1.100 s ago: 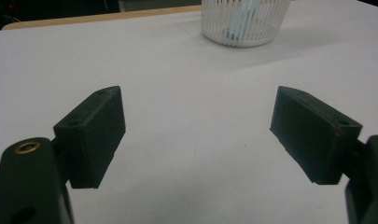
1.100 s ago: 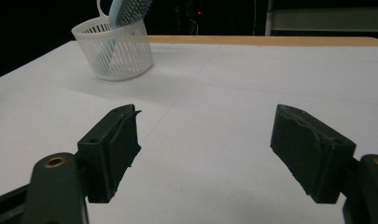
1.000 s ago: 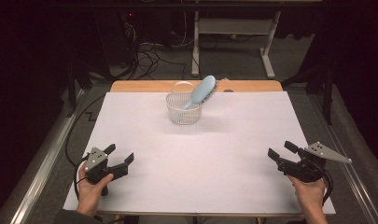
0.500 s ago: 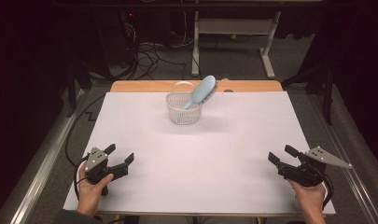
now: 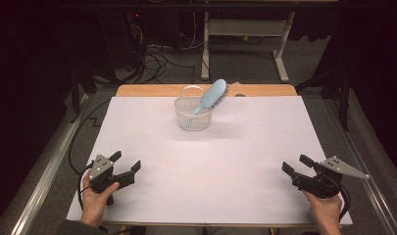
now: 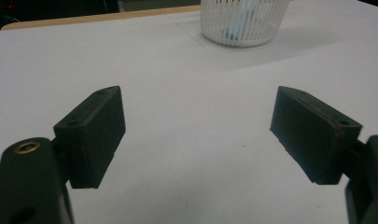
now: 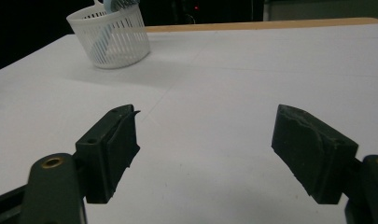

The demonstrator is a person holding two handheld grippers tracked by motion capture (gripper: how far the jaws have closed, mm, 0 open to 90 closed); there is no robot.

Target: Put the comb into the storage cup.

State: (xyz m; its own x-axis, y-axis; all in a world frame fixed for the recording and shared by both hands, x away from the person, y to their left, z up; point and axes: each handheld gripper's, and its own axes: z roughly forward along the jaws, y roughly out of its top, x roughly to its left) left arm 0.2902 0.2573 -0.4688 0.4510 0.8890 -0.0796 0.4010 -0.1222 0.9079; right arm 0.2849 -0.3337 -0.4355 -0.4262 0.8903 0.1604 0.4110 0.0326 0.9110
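Dark floor and a tangle of cables surround the table (image 5: 206, 161), whose white sheet covers nearly all of its top; a strip of bare wood shows along the far edge. Behind it stands a pale metal frame (image 5: 245, 29) on the floor.

On the sheet, near the far edge and about midway across, sits a white slatted basket (image 5: 192, 116). It stands upright, and a light blue hairbrush (image 5: 211, 95) leans in it with the handle down inside and the head sticking out above the rim, tilted toward the right of the high view. In the left gripper view the basket (image 6: 245, 23) shows at the top edge with the brush handle visible through the slats; in the right gripper view the basket (image 7: 109, 39) stands at the upper left.

Both grippers are at the near edge, well apart from the basket and from each other. The left gripper (image 5: 123, 164) sits at the near left corner, held in the left hand (image 5: 98, 198), its jaws spread wide with nothing between them but bare sheet. The right gripper (image 5: 295, 165) is at the near right, held in the right hand (image 5: 326, 208), its jaws likewise spread and empty, pointing toward the middle of the table. A grey three-cornered plate (image 5: 344, 167) tops it.
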